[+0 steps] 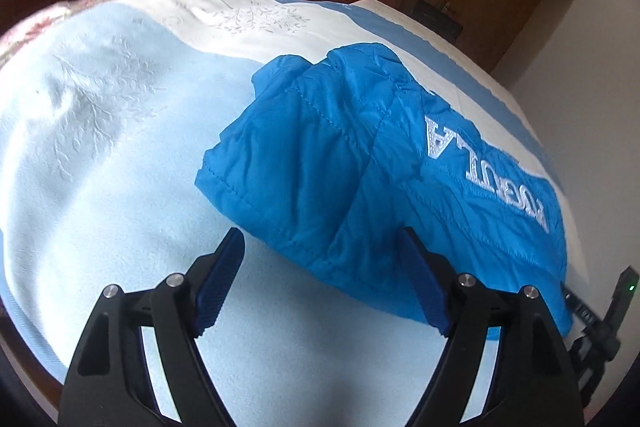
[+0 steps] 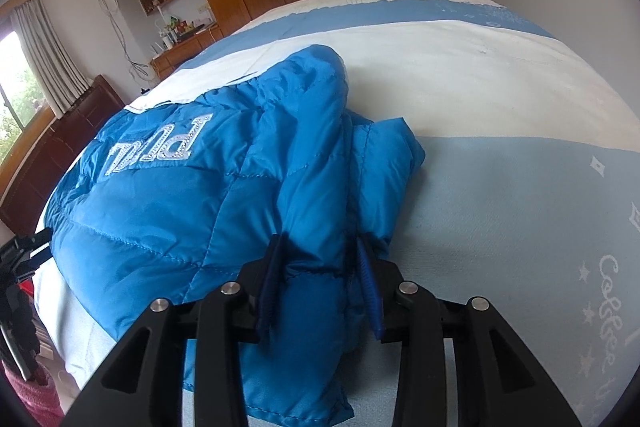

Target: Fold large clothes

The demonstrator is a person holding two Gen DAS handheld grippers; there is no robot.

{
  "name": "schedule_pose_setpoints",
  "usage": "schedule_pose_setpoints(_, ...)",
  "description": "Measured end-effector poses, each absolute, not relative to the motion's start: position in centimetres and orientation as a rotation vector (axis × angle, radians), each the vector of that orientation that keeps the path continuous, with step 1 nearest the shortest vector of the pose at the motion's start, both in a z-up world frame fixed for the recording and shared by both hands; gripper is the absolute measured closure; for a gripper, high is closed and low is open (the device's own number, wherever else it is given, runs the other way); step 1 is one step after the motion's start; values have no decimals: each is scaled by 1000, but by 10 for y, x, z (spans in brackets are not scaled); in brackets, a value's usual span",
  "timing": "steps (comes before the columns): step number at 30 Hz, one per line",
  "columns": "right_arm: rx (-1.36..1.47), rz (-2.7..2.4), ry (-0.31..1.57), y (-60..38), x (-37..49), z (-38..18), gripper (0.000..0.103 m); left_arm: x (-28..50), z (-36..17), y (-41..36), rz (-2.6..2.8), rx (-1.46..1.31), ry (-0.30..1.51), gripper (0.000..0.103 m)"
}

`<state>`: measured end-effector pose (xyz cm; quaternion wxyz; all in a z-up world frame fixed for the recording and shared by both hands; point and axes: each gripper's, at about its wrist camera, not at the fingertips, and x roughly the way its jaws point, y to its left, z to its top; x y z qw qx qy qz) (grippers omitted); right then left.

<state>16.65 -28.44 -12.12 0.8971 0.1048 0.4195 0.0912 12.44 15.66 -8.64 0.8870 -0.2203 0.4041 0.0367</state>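
Right gripper [image 2: 320,247]: ribbed blue pads clenched on a bunched fold of the blue jacket [image 2: 208,195] at its near edge. Left gripper [image 1: 320,239]: jaws spread, holding nothing, near the jacket's [image 1: 360,163] hem. Jacket is quilted, glossy, puffy, lying on the bed [image 2: 500,187]. White stitched lettering, partly legible: "A" in the left view, "P" in the right. Bedsheet [image 1: 100,147] pale blue and white, leaf-embossed; script print at right, not legible.
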Motion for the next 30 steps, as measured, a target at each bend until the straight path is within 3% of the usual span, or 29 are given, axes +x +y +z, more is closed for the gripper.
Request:
schedule_pose_setpoints(19,212,211,911,-285,175,-117,66,181,-122,205,-32,-817,811,20)
schedule_pose_setpoints(20,211,215,915,-285,175,-117,66,182,-122,205,-24,-822,807,22)
schedule_pose_setpoints(24,212,230,933,-286,179,-117,66,180,-127,206,-15,-869,791,49)
schedule_pose_setpoints(26,212,235,941,-287,180,-117,65,175,-128,205,-21,-889,784,58)
schedule_pose_setpoints(30,207,236,951,-289,184,-117,64,171,-130,201,-28,-854,783,63)
